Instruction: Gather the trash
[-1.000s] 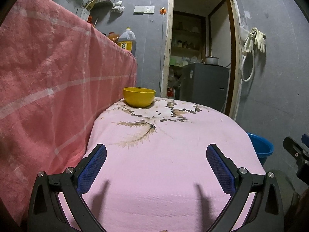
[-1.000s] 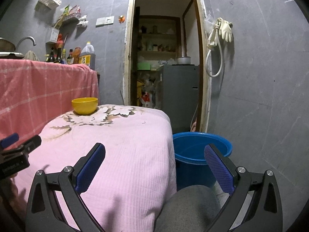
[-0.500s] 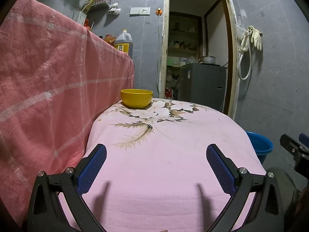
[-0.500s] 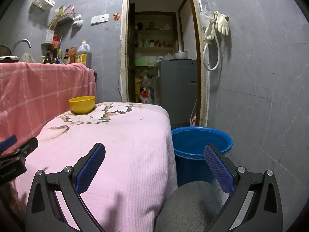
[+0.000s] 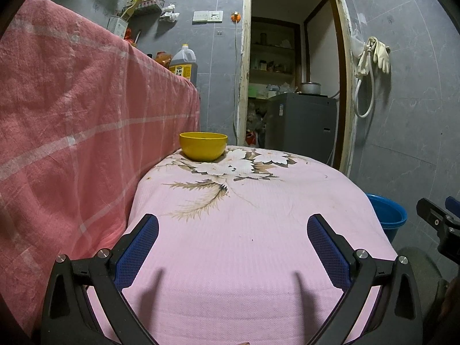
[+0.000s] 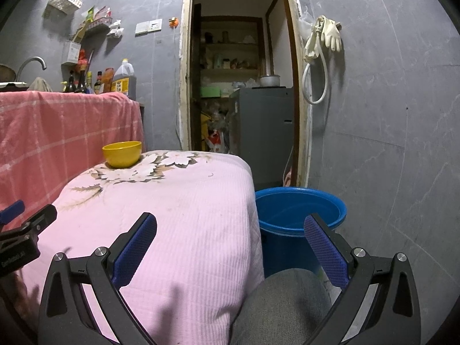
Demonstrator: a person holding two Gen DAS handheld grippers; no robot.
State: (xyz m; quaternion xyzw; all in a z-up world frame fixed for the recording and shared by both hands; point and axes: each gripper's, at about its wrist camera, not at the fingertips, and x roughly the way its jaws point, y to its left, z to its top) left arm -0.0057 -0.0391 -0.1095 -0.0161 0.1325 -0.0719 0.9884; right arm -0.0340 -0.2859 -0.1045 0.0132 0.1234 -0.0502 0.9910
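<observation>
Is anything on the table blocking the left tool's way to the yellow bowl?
Nothing visible. Only bare pink floral tablecloth lies between the open left tool and the yellow bowl at the table's far end.

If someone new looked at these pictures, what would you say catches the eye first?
Probably the yellow bowl, alone at the far end of the table under its pink flowered cloth. Next, the blue bucket on the floor by the table's right edge, before the open doorway. Both the left gripper and the right gripper are open and hold nothing.
</observation>
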